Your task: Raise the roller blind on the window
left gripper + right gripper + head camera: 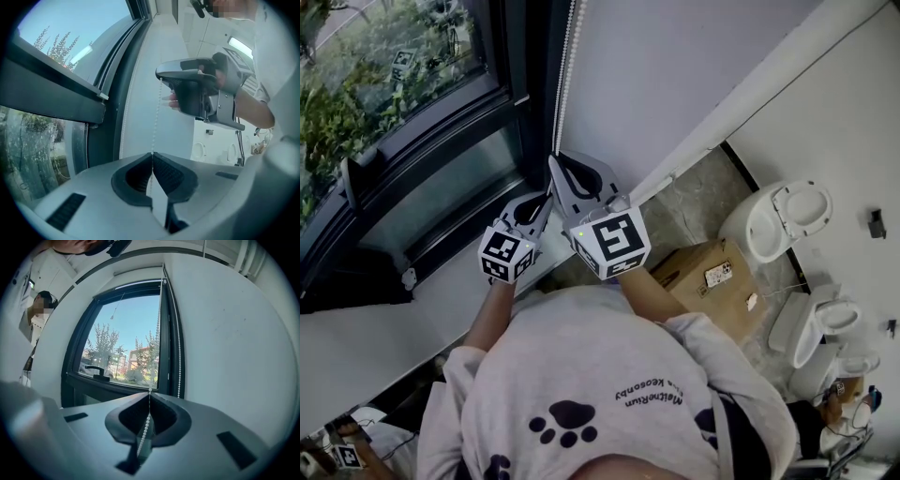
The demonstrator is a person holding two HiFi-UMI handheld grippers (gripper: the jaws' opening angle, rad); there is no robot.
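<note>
By the window (384, 103), left tool (151, 154) and right tool (150, 393) pinch chain (158, 333), confirmed close-up.

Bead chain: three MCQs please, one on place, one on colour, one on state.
1. Where does the chain hang?
A. Along the window frame
B. Across the middle of the glass
C. Over the box

2. What colour is the chain?
A. Black
B. White
C. Red

3. How do the jaws of the right gripper stand?
A. Wide open
B. Shut, empty
C. Shut on the chain

Key:
1 A: in the right gripper view the chain runs down beside the dark frame.
2 B: its beads show white.
3 C: the jaws meet with the chain pinched between them.
</note>
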